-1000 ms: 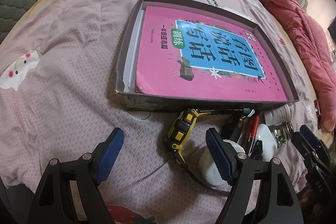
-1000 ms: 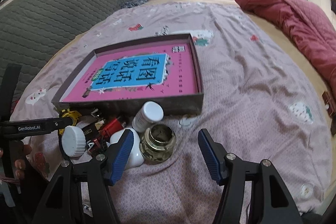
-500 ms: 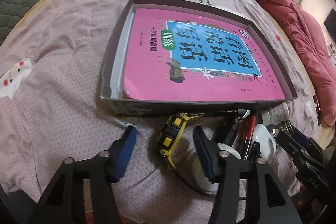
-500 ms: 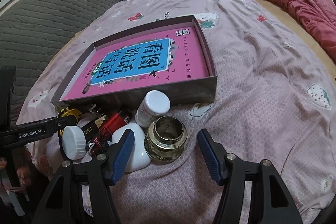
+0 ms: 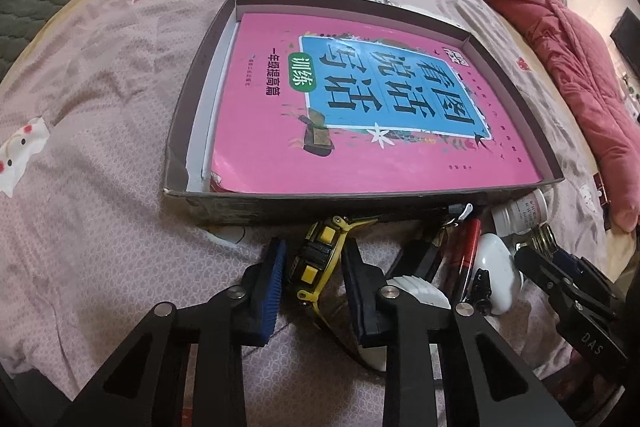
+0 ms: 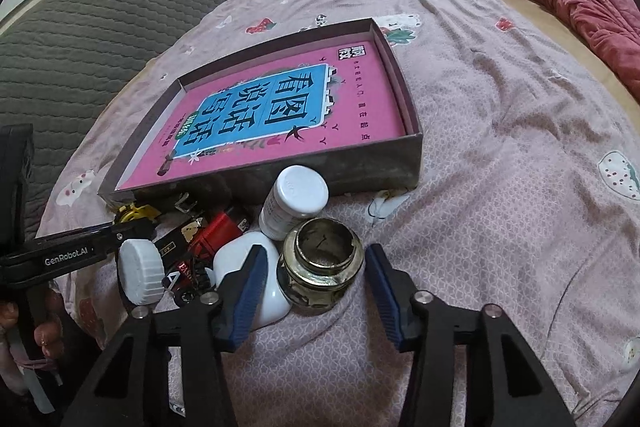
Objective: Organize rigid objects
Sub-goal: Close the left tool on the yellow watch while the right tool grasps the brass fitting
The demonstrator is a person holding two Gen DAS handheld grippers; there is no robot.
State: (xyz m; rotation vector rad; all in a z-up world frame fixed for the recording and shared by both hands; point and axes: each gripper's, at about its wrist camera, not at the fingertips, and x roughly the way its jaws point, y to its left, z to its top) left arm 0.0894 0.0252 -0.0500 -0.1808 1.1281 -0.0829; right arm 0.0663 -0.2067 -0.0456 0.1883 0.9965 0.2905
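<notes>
We had the left gripper (image 5: 314,269) closing on the yellow-black tool (image 5: 318,259), pads almost touching it, just before the box's (image 5: 320,205) near wall on the bed (image 5: 100,147). Our right gripper (image 6: 314,277) was narrowing around the brass jar (image 6: 320,267), gaps showing.

— What's between your fingers?

— My left gripper (image 5: 314,277) is closing around a yellow and black watch (image 5: 320,259) lying on the pink bedsheet (image 5: 100,131). The blue pads (image 5: 276,277) sit close on either side of it; I can't tell if they press yet.

— And relative to the watch?

— Just beyond it stands the shallow brown box (image 5: 188,147), with a pink book (image 5: 372,115) lying flat inside. Right of the watch lie a white cap (image 5: 416,291), a red pen (image 5: 466,247), a white case (image 5: 496,271) and a white bottle (image 5: 524,213). My other gripper (image 5: 560,275) is beyond those, further right.
</notes>
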